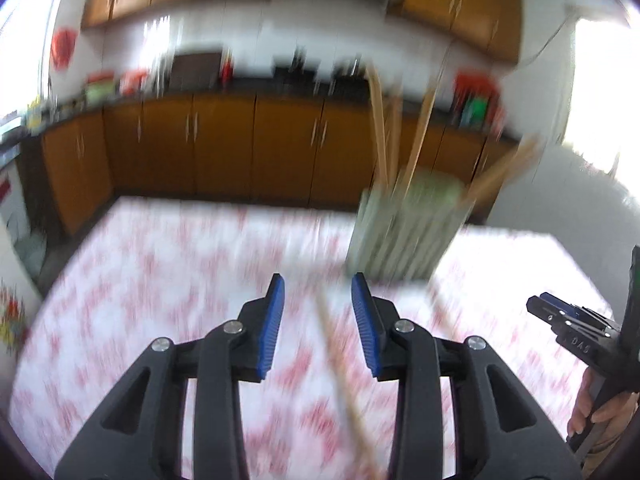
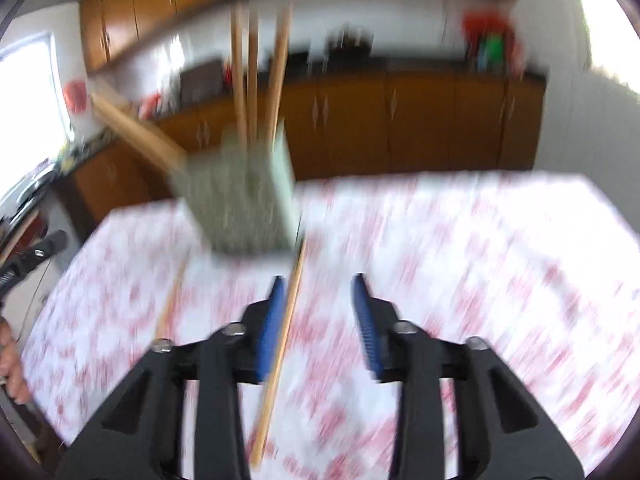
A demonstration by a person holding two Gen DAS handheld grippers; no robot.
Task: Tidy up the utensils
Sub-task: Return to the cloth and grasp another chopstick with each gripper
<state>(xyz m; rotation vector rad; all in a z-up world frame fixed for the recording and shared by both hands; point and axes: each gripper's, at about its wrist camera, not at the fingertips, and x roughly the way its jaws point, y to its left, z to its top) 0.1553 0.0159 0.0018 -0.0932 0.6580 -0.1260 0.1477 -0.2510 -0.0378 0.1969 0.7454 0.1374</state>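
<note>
Chopstick (image 1: 344,380) lies loose on the tabletop (image 1: 160,280) under the gaping, empty left tool (image 1: 318,292), long axis running nearly along its reach toward the green holder (image 1: 404,232), while the right tool (image 2: 320,292), also spread and empty, hovers over another chopstick (image 2: 280,360)

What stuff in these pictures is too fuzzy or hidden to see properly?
- Left wrist view: the green holder is smeared by motion blur, so its slats and the count of sticks inside are unclear.
- Left wrist view: the loose chopstick runs off the bottom edge.
- Right wrist view: the chopstick passes by the right hand-held gripper; blur hides whether it touches.
- Both views: counter items are unreadable blurs.
</note>
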